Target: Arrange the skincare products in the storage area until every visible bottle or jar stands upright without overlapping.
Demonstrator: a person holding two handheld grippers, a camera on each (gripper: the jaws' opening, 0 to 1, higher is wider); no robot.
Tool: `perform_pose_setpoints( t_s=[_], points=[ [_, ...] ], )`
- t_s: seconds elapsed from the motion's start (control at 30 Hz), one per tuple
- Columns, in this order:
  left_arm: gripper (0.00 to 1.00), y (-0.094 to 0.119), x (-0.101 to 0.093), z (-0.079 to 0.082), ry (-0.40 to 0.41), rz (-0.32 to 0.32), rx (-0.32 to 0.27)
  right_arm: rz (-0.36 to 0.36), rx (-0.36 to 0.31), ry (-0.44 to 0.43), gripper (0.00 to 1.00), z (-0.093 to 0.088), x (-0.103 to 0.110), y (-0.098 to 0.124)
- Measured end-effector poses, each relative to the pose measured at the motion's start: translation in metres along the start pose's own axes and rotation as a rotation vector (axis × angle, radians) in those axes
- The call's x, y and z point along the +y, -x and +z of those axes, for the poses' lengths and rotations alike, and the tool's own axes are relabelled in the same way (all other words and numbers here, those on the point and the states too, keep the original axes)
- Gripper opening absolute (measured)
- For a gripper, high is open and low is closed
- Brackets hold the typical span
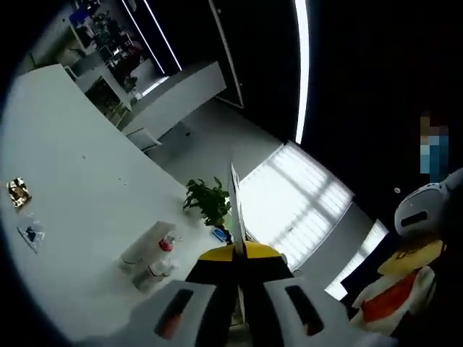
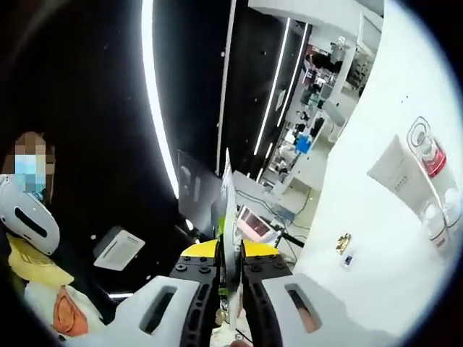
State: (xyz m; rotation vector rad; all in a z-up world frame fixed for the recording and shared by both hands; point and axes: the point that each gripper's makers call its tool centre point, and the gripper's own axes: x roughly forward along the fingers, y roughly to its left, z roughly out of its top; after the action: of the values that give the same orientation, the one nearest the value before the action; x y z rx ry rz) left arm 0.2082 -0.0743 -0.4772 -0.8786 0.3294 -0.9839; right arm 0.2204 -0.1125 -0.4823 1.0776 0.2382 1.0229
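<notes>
Left gripper view: white table (image 1: 79, 210) on the left with a small gold item (image 1: 18, 191) and a clear packet (image 1: 31, 234) near its left edge, then a cluster of skincare bottles (image 1: 153, 254), a red-capped one among them, with a potted plant (image 1: 208, 201) just right of them. Left gripper (image 1: 237, 254) jaws pinched on a thin flat card (image 1: 236, 210). Right gripper view: right gripper (image 2: 228, 253) jaws clamped on another thin card (image 2: 227, 210); a white tube (image 2: 400, 173) and a red-banded bottle (image 2: 428, 153) sit on the table at far right.

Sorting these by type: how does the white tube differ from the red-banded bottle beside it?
The white tube is plain, flat and tapered; the red-banded bottle is round and carries a red band. The tube looks larger than the bottle. Both sit close together on the white table.
</notes>
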Motion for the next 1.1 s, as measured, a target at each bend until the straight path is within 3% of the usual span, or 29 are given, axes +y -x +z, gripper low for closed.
perform_pose_setpoints(
  t_s=[0.07,0.27,0.37,0.5,0.6,0.87,0.97,1.1],
  points=[
    [0.00,0.001,0.001,0.001,0.014,-0.005,-0.003,0.040,-0.018,-0.083,0.05,0.002,0.006,0.001],
    [0.00,-0.004,0.000,0.000,0.029,-0.021,0.015,0.047,-0.037,-0.122,0.01,0.003,0.007,0.004],
    [0.00,-0.008,-0.008,0.001,-0.024,-0.050,0.009,0.056,-0.078,-0.159,0.01,0.009,0.007,0.007],
    [0.07,-0.013,-0.006,0.000,-0.021,-0.041,-0.016,0.012,-0.138,-0.219,0.01,0.015,-0.001,0.010],
    [0.12,-0.015,0.003,-0.013,0.006,-0.008,0.012,-0.005,-0.157,-0.242,0.01,0.015,-0.007,0.012],
    [0.01,-0.009,0.012,-0.022,0.056,0.034,-0.010,-0.047,-0.142,-0.270,0.01,0.004,-0.015,0.012],
    [0.00,-0.008,0.014,-0.023,0.129,0.058,-0.010,-0.098,-0.130,-0.246,0.01,0.000,-0.024,0.013],
    [0.00,-0.010,0.016,-0.023,0.131,0.075,-0.007,-0.169,-0.103,-0.218,0.01,-0.004,-0.034,0.014]
  ],
)
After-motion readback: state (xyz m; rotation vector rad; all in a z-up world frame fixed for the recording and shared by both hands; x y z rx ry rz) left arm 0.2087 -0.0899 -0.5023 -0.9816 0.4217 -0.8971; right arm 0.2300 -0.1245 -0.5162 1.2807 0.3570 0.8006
